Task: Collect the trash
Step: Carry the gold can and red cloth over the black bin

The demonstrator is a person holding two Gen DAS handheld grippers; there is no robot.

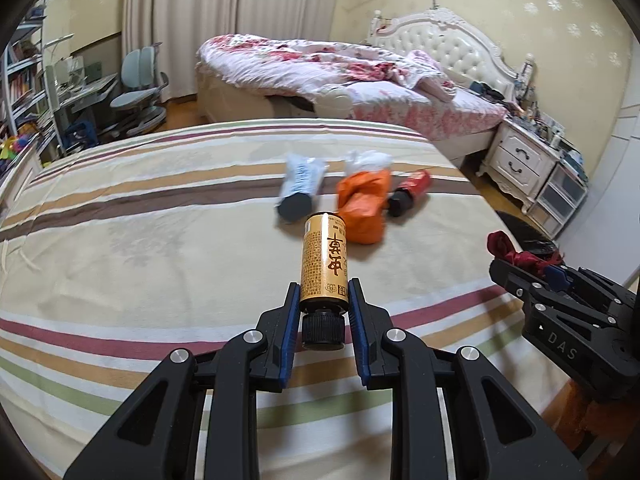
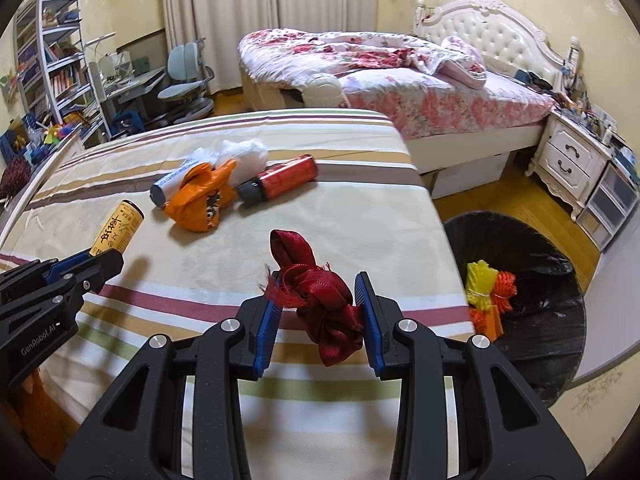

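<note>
The left gripper has its fingers clamped on a gold bottle, held above the striped bed; the right gripper pinches a red ribbon beside the black bin; an orange bag lies farther off.
</note>
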